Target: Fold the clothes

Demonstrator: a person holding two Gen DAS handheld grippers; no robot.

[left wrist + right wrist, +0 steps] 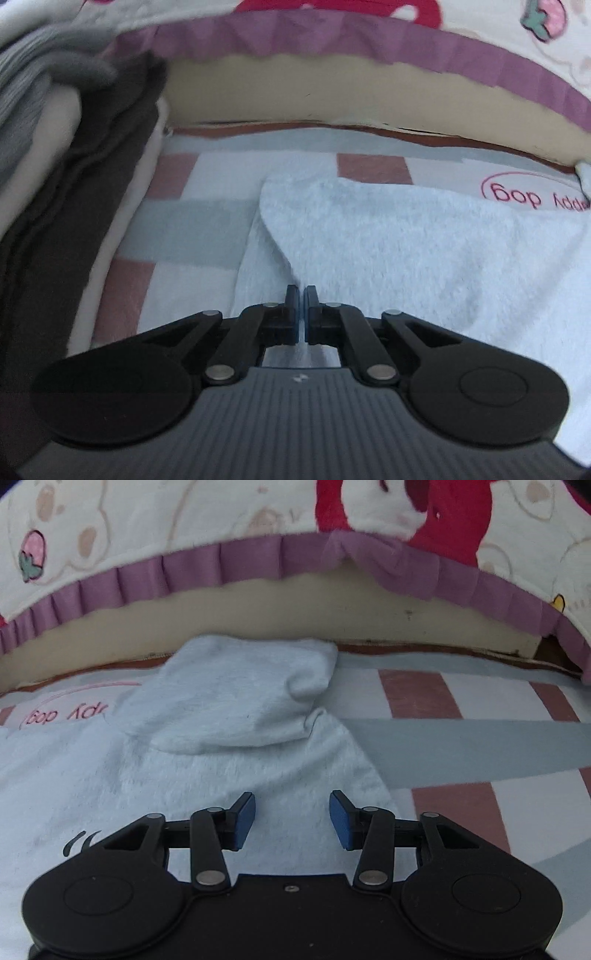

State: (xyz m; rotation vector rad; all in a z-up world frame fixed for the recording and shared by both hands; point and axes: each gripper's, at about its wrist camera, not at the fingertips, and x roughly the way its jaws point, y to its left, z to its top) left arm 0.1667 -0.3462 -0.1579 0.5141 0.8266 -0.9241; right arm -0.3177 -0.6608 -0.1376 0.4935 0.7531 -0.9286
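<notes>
A pale blue fleecy garment (424,258) lies spread on a checked sheet. In the left wrist view my left gripper (302,295) is shut on a lifted fold of the garment's left edge, and the cloth rises in a ridge from the fingertips. In the right wrist view the same pale blue garment (207,746) has one sleeve (251,698) folded back across it toward the far wall. My right gripper (291,812) hangs open just above the garment's right part, with nothing between its blue pads (245,821).
The checked sheet (480,738) of pink, grey and white squares covers the surface. A cream cover with a purple frill (221,568) hangs over a beige wall at the back. A stack of folded grey, white and dark clothes (55,166) stands at the left.
</notes>
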